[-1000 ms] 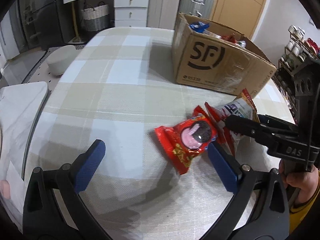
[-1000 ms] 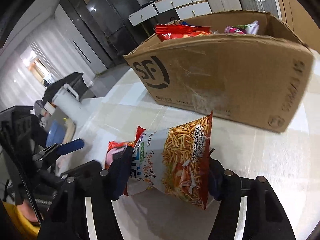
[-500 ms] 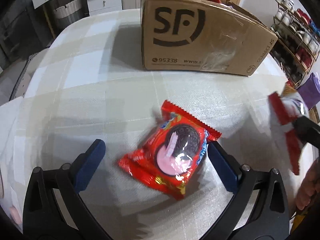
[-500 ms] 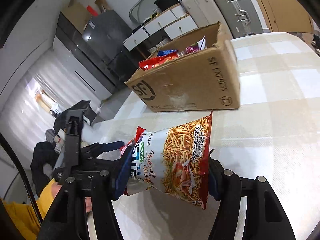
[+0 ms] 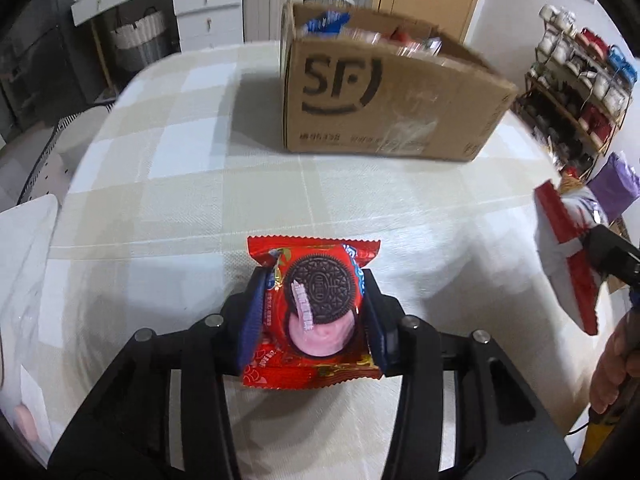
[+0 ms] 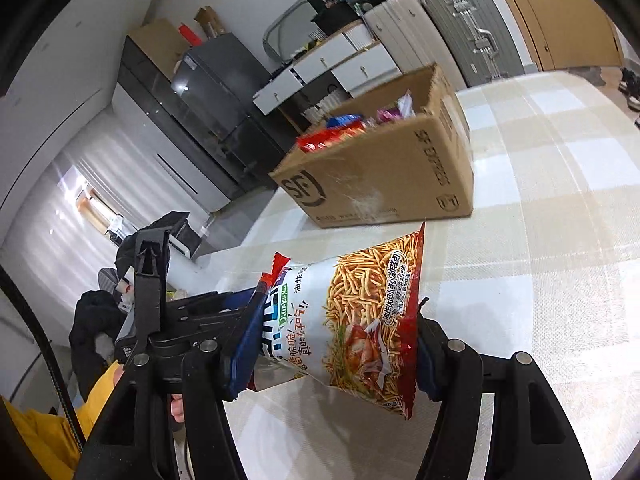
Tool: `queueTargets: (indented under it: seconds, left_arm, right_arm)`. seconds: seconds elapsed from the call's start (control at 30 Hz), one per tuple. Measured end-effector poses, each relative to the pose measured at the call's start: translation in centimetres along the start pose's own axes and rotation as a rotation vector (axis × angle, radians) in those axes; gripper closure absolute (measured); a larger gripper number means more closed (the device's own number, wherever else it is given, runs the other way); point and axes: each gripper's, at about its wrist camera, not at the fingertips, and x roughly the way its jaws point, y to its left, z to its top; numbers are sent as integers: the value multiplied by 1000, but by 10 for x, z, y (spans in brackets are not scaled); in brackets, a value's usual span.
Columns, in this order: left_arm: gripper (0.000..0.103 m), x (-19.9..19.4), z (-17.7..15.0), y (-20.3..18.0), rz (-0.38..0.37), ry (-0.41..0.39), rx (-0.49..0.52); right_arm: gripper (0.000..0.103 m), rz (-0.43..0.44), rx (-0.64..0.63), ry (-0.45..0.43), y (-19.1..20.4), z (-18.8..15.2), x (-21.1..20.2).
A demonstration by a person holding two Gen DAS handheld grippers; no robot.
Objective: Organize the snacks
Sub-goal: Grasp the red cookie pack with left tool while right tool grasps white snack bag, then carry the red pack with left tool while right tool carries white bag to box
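Note:
My left gripper [image 5: 314, 312] is shut on a red Oreo cookie packet [image 5: 316, 312] that rests low over the checked tablecloth [image 5: 180, 208]. My right gripper [image 6: 336, 344] is shut on a bag of noodle-stick snacks [image 6: 352, 320] and holds it above the table; that bag also shows at the right edge of the left wrist view [image 5: 568, 260]. The open SF cardboard box [image 5: 384, 96] stands at the far side of the table with several snack packets inside; it also shows in the right wrist view [image 6: 384, 176].
A shoe rack [image 5: 576, 92] stands to the right of the table. White drawers [image 5: 208, 8], a wicker basket [image 5: 136, 36] and suitcases [image 6: 448, 32] line the far wall. A white surface [image 5: 24, 248] adjoins the table's left edge.
My left gripper has moved onto the Oreo packet and closed on it. My right gripper has lifted the noodle-stick bag up and away to the right.

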Motion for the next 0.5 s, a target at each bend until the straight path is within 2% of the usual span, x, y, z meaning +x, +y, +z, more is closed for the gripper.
queueTargets:
  seconds: [0.33, 0.5]
  left_arm:
    - [62, -82, -25, -16, 32, -114, -29]
    - [62, -114, -35, -21, 12, -156, -42]
  right_arm:
    - [38, 19, -68, -67, 49, -5, -43]
    - [38, 22, -79, -90, 66, -9, -62]
